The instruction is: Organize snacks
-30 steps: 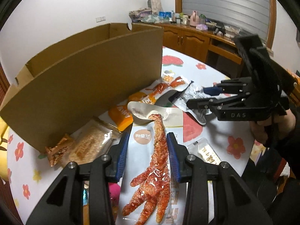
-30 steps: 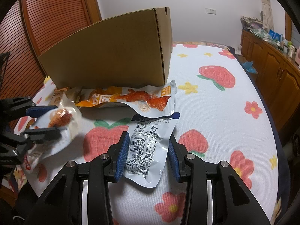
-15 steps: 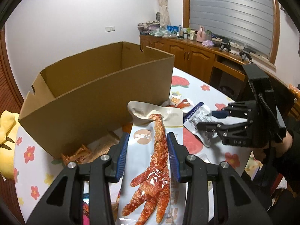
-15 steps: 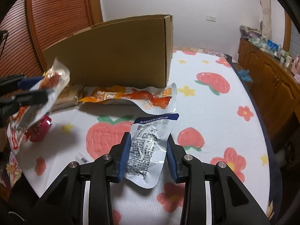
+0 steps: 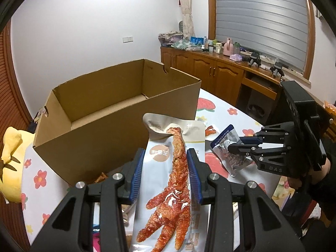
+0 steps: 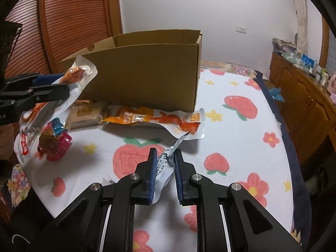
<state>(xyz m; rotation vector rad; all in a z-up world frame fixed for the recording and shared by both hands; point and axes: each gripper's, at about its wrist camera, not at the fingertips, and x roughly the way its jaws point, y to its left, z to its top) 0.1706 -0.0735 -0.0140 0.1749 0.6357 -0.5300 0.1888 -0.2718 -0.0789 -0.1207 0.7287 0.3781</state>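
Your left gripper [image 5: 166, 174] has its jaws pinched on the chicken-foot pouch [image 5: 174, 180], held up in the air w/ the open cardboard box [image 5: 117, 113] at 11 o'clock beyond the tips. Your right gripper [image 6: 164, 168] is closed narrow on the silver packet [image 6: 166, 163], lifted edge-on over the tablecloth [image 6: 241, 138].

Risks: the silver packet looks caught by one thin edge, so it could twist out and drop if you swing fast. The chicken-foot pouch is long and floppy; its top could snag the box's near wall and fold back instead of going in. Both arms heading for the same opening could collide.

More snacks lie on the table by the box wall: the orange pouch [image 6: 155, 118], the cracker pack [image 6: 86, 115] at 10 o'clock from your right tips, and the red wrapped sweets [image 6: 55, 145].

Hard to see: most of the box floor is cut off by the near wall. Pouch's lower end runs out of frame; print on the silver packet prob. unreadable.
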